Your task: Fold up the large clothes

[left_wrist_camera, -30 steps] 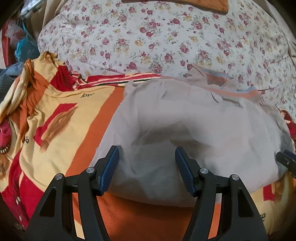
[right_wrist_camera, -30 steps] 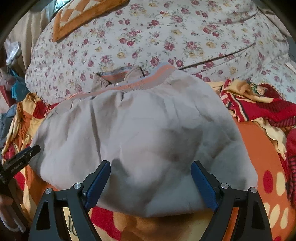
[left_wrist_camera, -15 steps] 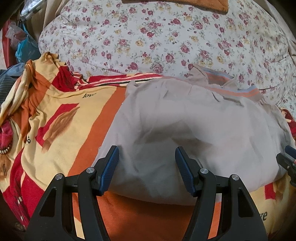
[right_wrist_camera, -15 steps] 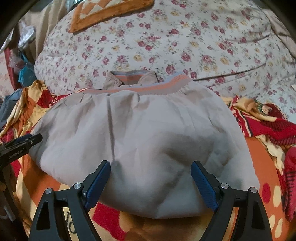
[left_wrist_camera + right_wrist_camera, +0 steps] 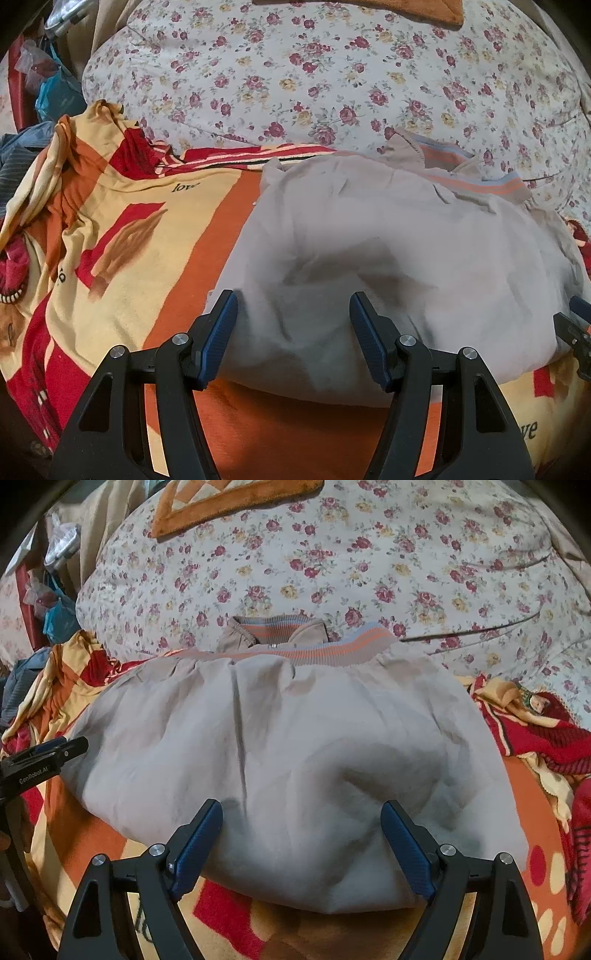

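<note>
**One Jacket on the Blanket, Two Grippers Spread**

One beige jacket [image 5: 288, 760] lies flat on one orange, yellow and red blanket [image 5: 122, 236], its striped collar [image 5: 280, 631] touching one flowered quilt [image 5: 332, 554]. Left gripper [image 5: 291, 325]: two blue fingers [image 5: 218, 332] apart, holding nothing, at the jacket's near left edge. Right gripper [image 5: 303, 845]: two fingers [image 5: 406, 853] apart, holding nothing, over the near hem.

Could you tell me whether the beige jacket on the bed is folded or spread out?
Folded: the beige jacket lies doubled over, its striped hem band up beside the collar.
</note>
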{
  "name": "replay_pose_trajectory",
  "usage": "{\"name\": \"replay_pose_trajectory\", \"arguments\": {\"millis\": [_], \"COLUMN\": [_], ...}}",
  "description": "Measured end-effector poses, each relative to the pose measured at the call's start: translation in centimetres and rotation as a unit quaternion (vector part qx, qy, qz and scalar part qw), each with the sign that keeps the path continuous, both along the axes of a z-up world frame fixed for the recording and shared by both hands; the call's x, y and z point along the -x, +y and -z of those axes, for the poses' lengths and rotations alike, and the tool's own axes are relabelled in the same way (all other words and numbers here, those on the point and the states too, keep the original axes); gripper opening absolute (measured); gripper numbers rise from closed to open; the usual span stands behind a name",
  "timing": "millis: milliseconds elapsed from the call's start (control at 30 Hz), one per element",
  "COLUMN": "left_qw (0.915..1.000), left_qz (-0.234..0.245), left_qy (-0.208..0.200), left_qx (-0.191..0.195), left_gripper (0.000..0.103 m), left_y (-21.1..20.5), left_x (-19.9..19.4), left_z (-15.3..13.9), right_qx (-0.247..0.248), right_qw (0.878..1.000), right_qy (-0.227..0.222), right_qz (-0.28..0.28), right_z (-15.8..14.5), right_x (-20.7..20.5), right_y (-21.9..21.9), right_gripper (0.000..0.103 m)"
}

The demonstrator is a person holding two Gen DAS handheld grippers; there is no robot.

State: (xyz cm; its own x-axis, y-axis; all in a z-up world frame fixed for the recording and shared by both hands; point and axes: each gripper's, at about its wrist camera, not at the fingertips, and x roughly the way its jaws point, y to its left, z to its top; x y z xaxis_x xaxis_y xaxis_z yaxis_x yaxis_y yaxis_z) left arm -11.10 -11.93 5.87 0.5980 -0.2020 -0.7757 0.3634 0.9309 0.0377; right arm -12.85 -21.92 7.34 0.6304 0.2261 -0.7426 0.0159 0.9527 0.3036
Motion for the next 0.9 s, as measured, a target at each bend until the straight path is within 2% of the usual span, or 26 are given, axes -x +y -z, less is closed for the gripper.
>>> {"name": "replay_pose_trajectory", "arguments": {"millis": [367,500,600,733,900], "left_qw": [1.0000,0.9999,0.9997,0.9996,0.9992], "left_qz": [-0.005,-0.008,-0.013,-0.015,-0.019], "left_qy": [0.004,0.005,0.015,0.020,0.028], "left_qx": [0.002,0.009,0.017,0.015,0.023], "left_gripper": [0.063,0.063,0.063,0.063,0.063], "left_y": [0.1,0.3,0.4,0.5,0.7], "left_x": [-0.3,-0.7,-1.1,-1.5,-2.7], "left_z": [0.1,0.0,0.0,0.2,0.0], "right_qx": [0.000,-0.007,-0.019,0.018,0.021], "right_qw": [1.000,1.000,1.000,0.999,0.999], "right_qy": [0.000,-0.014,-0.012,-0.023,0.015], "right_qz": [0.001,0.000,-0.021,-0.046,-0.031], "right_z": [0.0,-0.9,-2.0,-2.8,-0.8], "right_x": [-0.1,-0.1,-1.6,-4.2,-9.6], "right_y": [0.1,0.1,0.9,3.3,5.3], "right_gripper": [0.086,0.085,0.078,0.078,0.078]}}
